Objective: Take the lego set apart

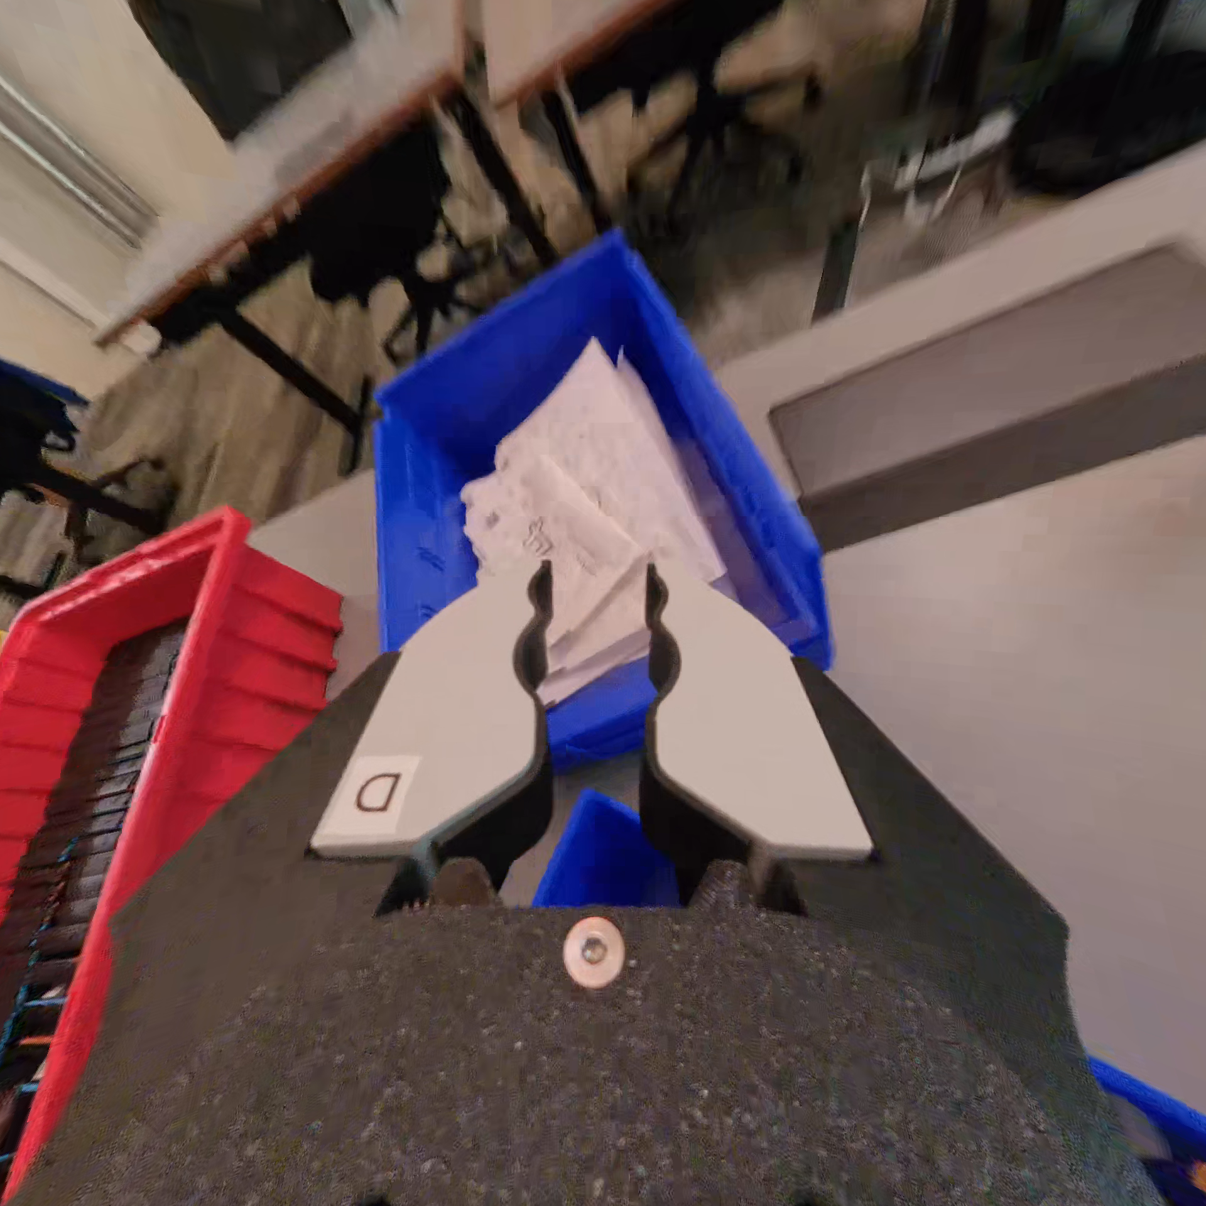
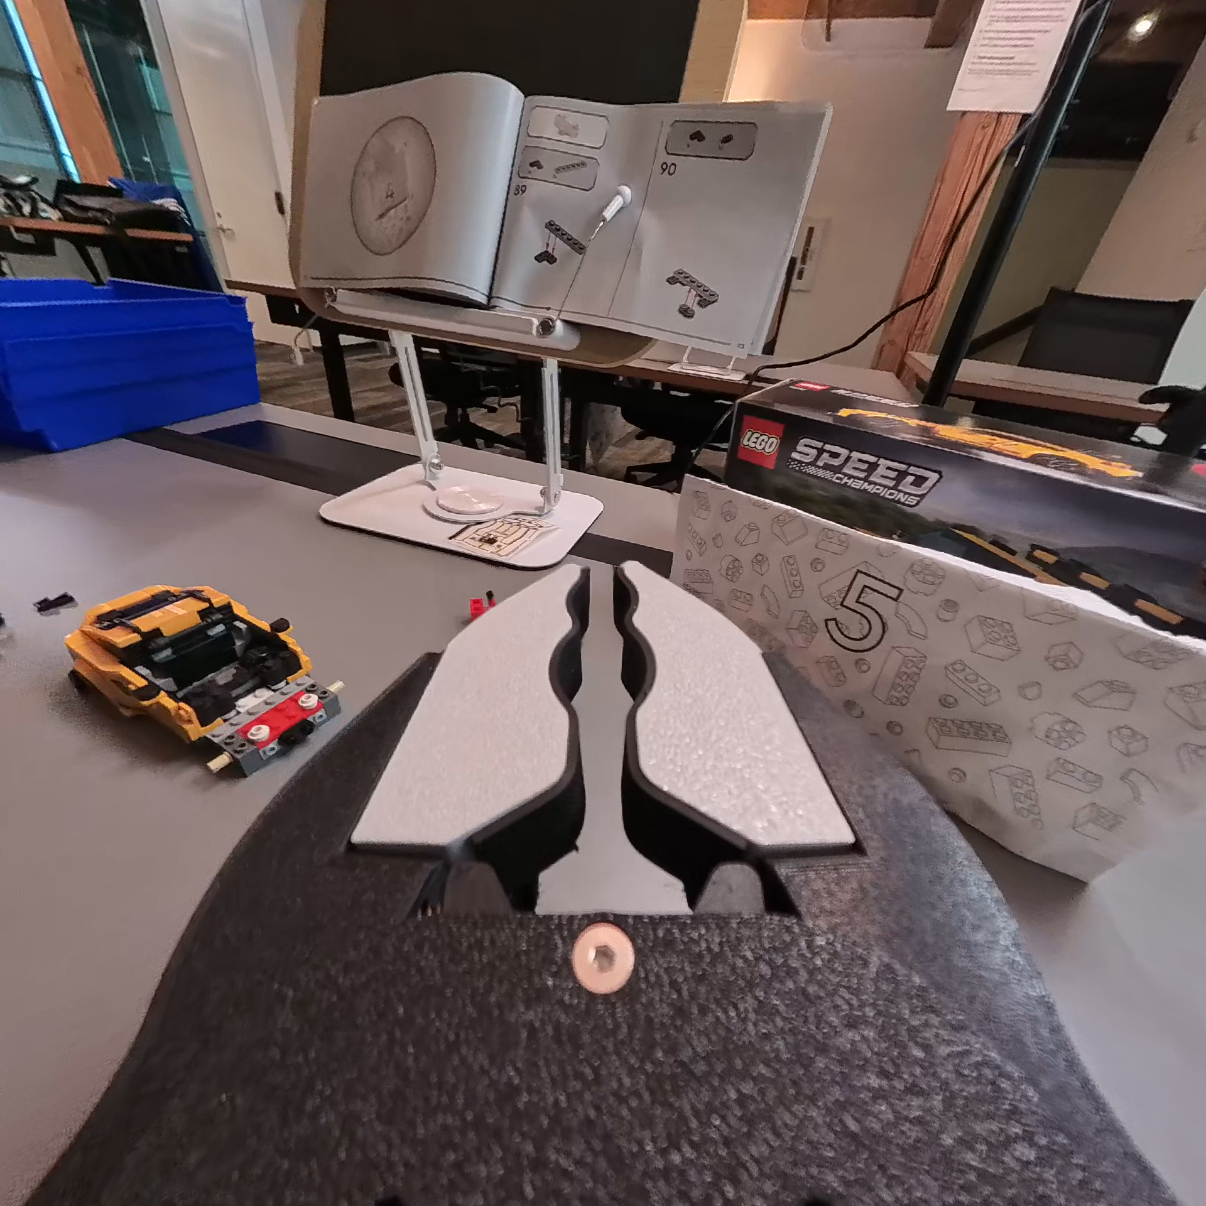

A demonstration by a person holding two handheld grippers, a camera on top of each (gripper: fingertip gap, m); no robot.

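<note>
A partly stripped yellow and black lego car (image 2: pixel 189 665) sits on the grey table (image 2: pixel 130 913), left of my right gripper (image 2: pixel 602 571). That gripper hovers above the table with its jaws almost closed and nothing between them. A small red piece (image 2: pixel 479 605) lies just left of its tips, and a small black piece (image 2: pixel 55 601) lies beyond the car. My left gripper (image 1: pixel 597 574) is open and empty, held over a blue bin (image 1: pixel 718 391) that holds white paper bags (image 1: pixel 587 470). The left wrist view is blurred and the car is not in it.
A red bin (image 1: pixel 215 652) stands left of the blue bin. An open instruction booklet (image 2: pixel 555 209) rests on a white stand at the back. The lego box (image 2: pixel 979 470) and a printed paper bag (image 2: pixel 946 685) stand at the right. Stacked blue bins (image 2: pixel 117 352) are far left.
</note>
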